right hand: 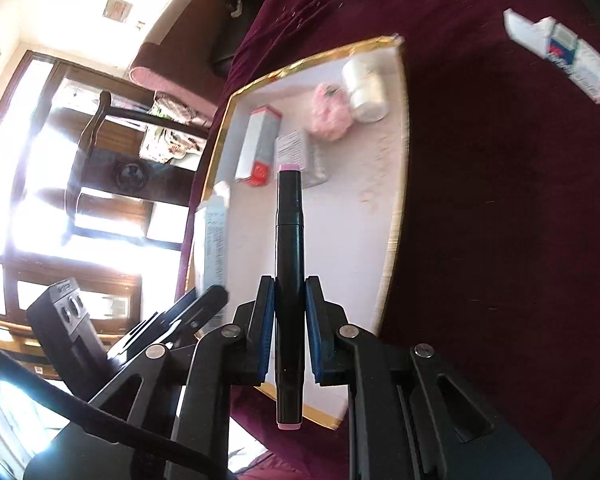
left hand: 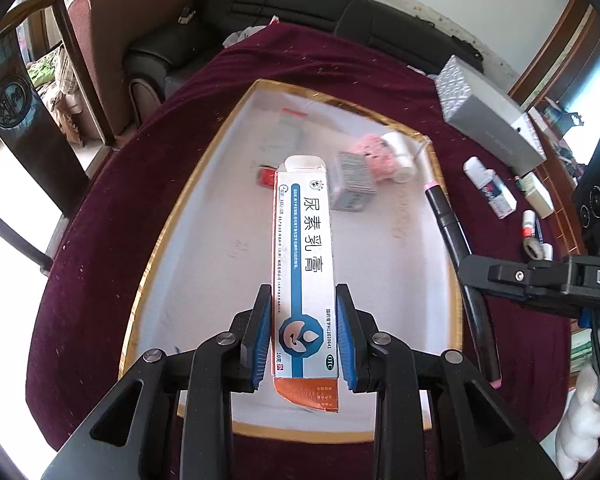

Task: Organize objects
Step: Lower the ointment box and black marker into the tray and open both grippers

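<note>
My left gripper [left hand: 304,292] is shut on a long white and blue ointment box [left hand: 303,252], held lengthwise above the gold-rimmed white tray [left hand: 172,216]. My right gripper [right hand: 290,284] is shut on a black marker with pink ends [right hand: 289,248], also over the tray [right hand: 396,184]. In the left wrist view that marker [left hand: 456,248] and the right gripper's body hang over the tray's right rim. Inside the tray lie a pink fluffy thing [left hand: 374,148], a white bottle [left hand: 400,156], a grey box [left hand: 352,184] and a small red item [left hand: 267,176].
On the dark red tablecloth [left hand: 100,240] right of the tray lie a white and blue carton [left hand: 492,192], a grey long box [left hand: 488,112] and several small tubes [left hand: 532,232]. A black sofa [left hand: 284,4] and a wooden chair [left hand: 24,112] stand beyond the table.
</note>
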